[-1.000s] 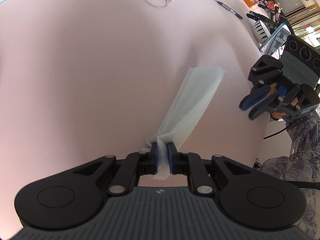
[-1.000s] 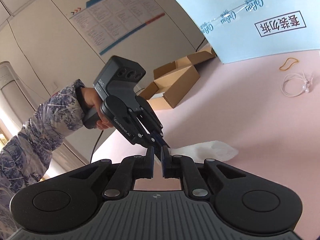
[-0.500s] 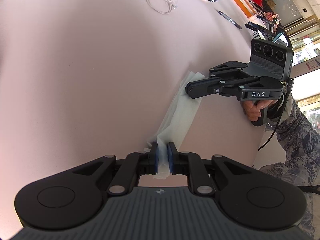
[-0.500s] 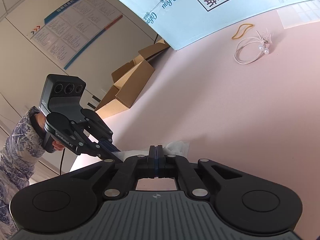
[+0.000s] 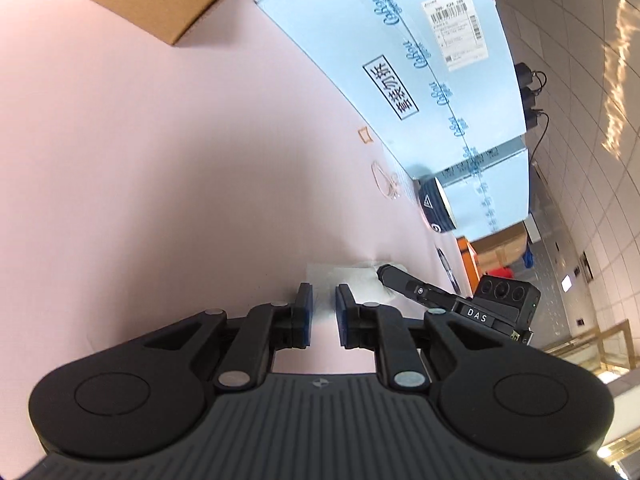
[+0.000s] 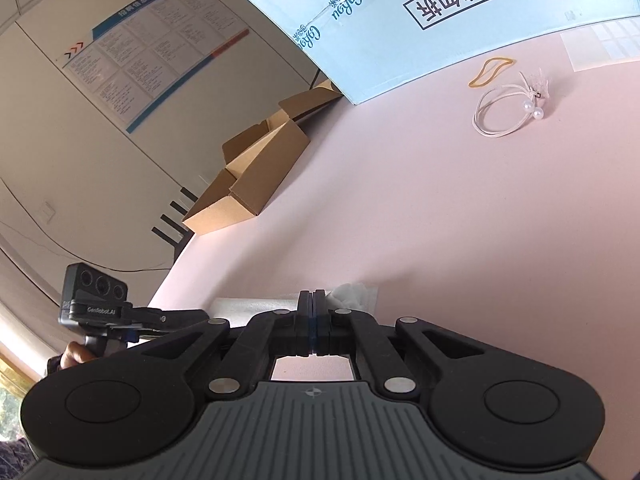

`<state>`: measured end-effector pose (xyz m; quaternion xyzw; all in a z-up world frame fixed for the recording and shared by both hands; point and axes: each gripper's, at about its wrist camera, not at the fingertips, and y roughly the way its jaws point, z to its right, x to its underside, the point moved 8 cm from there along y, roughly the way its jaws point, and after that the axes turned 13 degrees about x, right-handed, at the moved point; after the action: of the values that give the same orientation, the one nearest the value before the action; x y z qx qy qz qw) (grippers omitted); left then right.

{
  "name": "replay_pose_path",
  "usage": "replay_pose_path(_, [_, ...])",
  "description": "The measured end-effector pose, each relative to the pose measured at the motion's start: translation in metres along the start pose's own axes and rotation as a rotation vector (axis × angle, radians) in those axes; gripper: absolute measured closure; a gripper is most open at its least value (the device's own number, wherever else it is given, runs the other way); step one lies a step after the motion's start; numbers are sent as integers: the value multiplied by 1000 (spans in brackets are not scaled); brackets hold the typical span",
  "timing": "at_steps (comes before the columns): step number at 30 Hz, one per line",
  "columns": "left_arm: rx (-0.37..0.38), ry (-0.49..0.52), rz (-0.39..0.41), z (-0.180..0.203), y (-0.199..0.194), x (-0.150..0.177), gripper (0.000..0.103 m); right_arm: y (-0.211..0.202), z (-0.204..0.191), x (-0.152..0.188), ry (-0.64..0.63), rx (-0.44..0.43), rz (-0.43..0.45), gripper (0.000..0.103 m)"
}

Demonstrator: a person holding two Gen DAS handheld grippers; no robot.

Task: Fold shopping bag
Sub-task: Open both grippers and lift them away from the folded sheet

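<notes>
The thin white shopping bag (image 5: 352, 276) lies as a short folded strip on the pink table (image 5: 160, 160). My left gripper (image 5: 323, 292) hovers low over its near end. Its jaws are opening: the blue pads stand apart, with bag film under the gap and nothing pressed. My right gripper (image 5: 382, 271) comes in from the right and is shut, its tip on the crumpled right end of the bag. In the right wrist view, my right gripper (image 6: 314, 296) is pinched together, with bunched bag film (image 6: 352, 292) right beside the tips and the flat strip (image 6: 248, 304) running left.
An open cardboard box (image 6: 256, 176) sits at the table's far left corner. A large light blue carton (image 6: 400, 12) stands along the back. In front of it lie a rubber band (image 6: 492, 70), a white pearl hair tie (image 6: 508, 108), a dark round tin (image 5: 438, 210) and a pen (image 5: 448, 268).
My left gripper swung round and rolled, bringing its end of the bag over toward the right gripper, then parted its pads and let go. My right gripper shut at the bag's end.
</notes>
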<state>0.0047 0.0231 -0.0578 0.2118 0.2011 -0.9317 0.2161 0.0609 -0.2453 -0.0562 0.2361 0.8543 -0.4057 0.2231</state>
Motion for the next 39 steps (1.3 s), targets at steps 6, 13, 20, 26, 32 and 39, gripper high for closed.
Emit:
replay_pose_path(6, [56, 246, 252, 87, -49, 9, 76, 0, -1, 0, -4, 3, 2, 103])
replay_pose_path(13, [19, 412, 185, 126, 33, 13, 76, -1, 0, 0, 3, -3, 1, 103])
replay_pose_path(20, [-189, 385, 57, 60, 75, 23, 78, -1, 2, 0, 14, -12, -2, 103])
replay_pose_path(26, [-176, 423, 27, 47, 76, 25, 78, -7, 5, -2, 77, -84, -3, 88])
replay_pose_path(32, [-150, 398, 43, 45, 75, 26, 78, -61, 17, -31, 143, -119, 271, 67])
replay_pose_path(39, [-112, 357, 57, 42, 72, 25, 78, -102, 121, -49, 532, 99, 451, 67])
